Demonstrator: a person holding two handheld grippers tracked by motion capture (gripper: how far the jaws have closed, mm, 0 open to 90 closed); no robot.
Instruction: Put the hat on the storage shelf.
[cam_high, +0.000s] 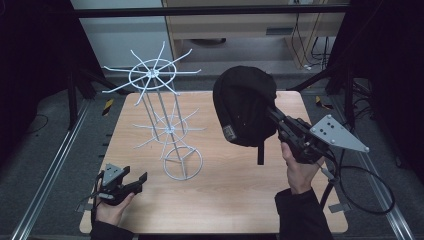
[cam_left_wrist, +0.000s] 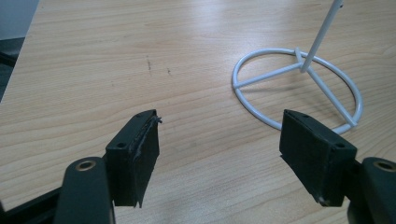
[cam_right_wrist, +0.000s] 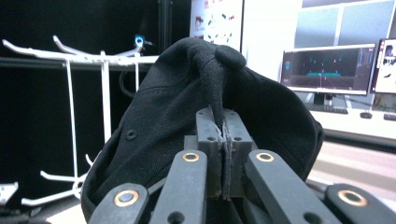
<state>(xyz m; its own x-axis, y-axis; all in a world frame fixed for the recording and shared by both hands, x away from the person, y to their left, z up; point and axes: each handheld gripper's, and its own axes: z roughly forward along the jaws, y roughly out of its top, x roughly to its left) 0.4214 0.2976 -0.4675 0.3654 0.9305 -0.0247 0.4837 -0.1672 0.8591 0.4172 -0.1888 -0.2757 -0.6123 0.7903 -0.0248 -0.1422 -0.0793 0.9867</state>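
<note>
One black cap (cam_high: 245, 106) hangs from the right gripper (cam_high: 278, 122), beside one white rack (cam_high: 162, 107).

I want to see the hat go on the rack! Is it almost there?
Partly. Done: the right gripper has pinched the black cap and holds it above the table. In hand: the cap hangs beside the white wire rack, on none of its hooks. The left gripper waits open near the rack's base. Left: probably hooking the cap and letting go.

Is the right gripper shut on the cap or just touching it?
Shut on it. The right gripper has its jaws pressed together with a fold of the black cap between them; the cap hangs clear of the table.
</note>
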